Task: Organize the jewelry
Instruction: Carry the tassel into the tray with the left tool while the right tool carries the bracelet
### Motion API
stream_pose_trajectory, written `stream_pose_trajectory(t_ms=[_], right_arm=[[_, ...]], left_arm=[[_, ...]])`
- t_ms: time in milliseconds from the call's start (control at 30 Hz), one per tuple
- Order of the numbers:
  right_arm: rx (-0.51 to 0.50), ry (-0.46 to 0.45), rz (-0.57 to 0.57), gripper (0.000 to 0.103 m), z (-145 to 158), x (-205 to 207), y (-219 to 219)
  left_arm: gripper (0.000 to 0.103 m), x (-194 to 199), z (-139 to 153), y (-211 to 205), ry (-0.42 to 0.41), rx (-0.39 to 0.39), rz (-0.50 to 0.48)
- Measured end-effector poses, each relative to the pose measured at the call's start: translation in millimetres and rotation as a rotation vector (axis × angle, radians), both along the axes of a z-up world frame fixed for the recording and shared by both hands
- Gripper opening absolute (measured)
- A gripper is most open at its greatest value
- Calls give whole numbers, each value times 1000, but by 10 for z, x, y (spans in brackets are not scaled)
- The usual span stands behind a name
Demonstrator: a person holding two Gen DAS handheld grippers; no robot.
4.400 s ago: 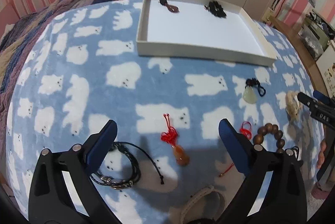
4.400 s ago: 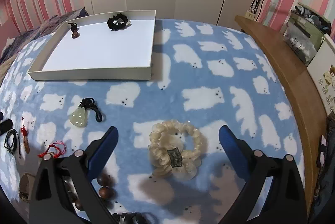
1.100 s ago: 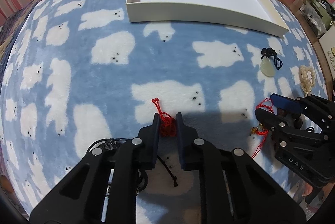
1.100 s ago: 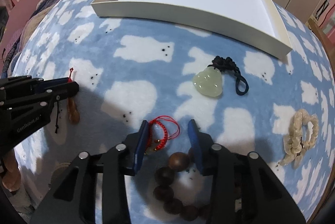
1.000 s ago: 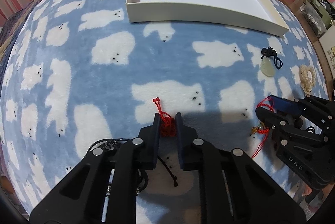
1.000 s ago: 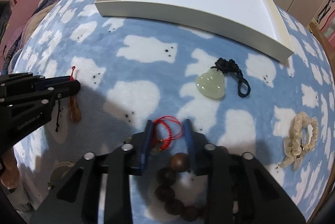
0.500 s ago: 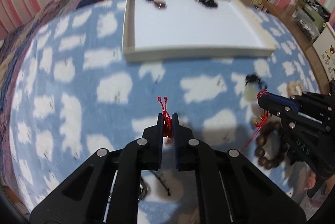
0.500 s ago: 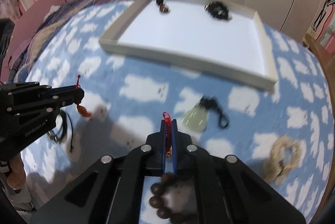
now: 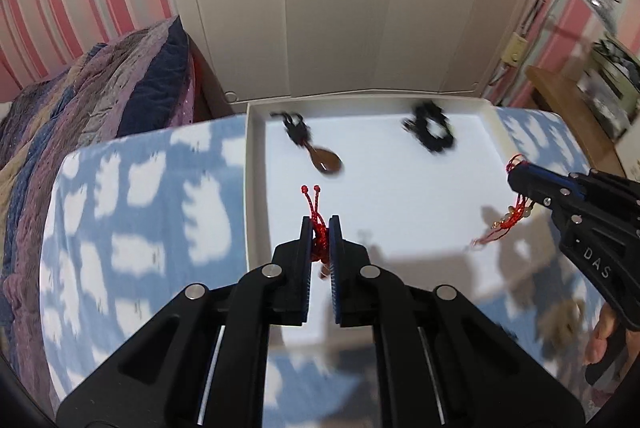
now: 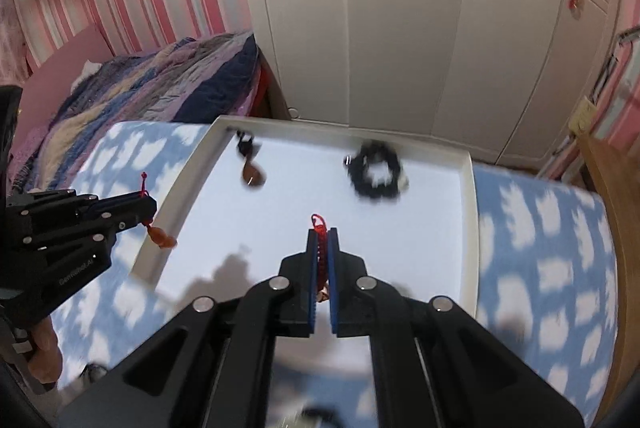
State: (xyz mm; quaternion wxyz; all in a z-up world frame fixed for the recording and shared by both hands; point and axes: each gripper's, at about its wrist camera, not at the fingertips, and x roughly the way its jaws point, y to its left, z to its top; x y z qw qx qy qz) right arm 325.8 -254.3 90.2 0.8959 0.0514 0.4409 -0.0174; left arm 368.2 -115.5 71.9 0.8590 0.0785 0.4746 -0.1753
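Both grippers lifted over tray [image 9: 494,132] | left fingers [image 9: 306,240] clamp red-corded pendant [image 9: 318,236] | right fingers [image 10: 333,248] clamp red bracelet [image 10: 320,248]

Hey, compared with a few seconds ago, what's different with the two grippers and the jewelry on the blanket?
Both were open over the blanket. The left hand-held gripper has shut on the red-corded amber pendant, the right hand-held gripper on the red string bracelet; both lifted their pieces and carried them over the white tray. The brown pendant and black scrunchie stayed at the tray's far end.
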Motion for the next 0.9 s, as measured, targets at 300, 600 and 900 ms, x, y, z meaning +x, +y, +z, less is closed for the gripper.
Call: stream_pose_trajectory(t_ms=[300, 600, 900], right_arm=[[-67, 62, 3, 4, -401, 968, 144], [-44, 98, -33, 4, -733, 1414, 40], [6, 122, -35, 5, -764, 1385, -75]], left_arm=[[6, 807, -483, -82, 70, 44, 33], [6, 1145, -714, -159, 79, 61, 68], [20, 1147, -714, -208, 93, 55, 64]])
